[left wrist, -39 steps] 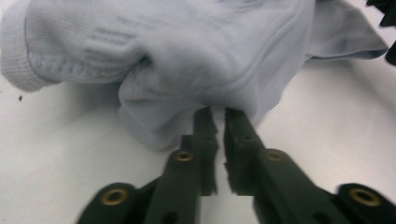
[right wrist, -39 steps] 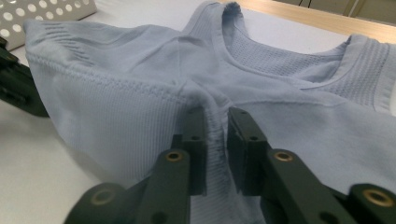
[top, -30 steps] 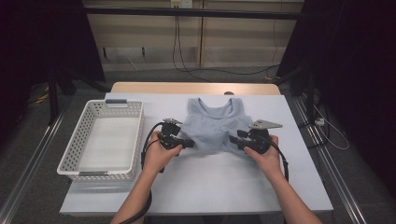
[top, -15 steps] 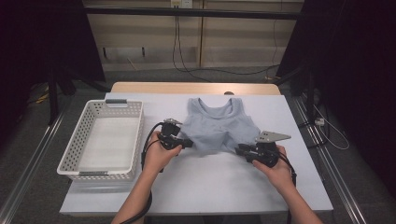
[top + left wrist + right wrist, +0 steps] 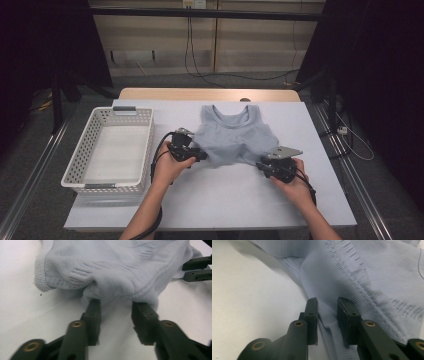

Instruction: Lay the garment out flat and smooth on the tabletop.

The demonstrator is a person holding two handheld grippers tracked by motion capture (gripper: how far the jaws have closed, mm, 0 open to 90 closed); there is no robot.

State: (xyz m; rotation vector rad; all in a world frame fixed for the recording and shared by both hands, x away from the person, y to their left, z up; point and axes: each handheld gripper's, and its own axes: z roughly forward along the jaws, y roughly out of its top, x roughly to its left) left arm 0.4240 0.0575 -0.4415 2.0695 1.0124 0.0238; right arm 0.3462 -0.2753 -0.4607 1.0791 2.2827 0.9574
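A light blue tank top (image 5: 235, 137) lies flat on the white table (image 5: 225, 200), neck away from me. My left gripper (image 5: 200, 155) is at its lower left hem. Its jaws have just been opening and now stand apart, with the bunched hem (image 5: 112, 293) resting at their tips (image 5: 116, 303), unpressed. My right gripper (image 5: 260, 165) is at the lower right hem. Its jaws have just been closing. They stand apart (image 5: 327, 301) with a ridge of the ribbed hem (image 5: 329, 322) lying between them, and a gap still shows.
A white perforated basket (image 5: 82, 150) stands on the table to the left of the top, close to my left forearm. Bare table surface stretches in front of the hem towards the near edge. Black cables trail from both grippers.
My right gripper has moved towards the near edge and a little to the right, along the hem's right corner. The left hand has stayed in place.
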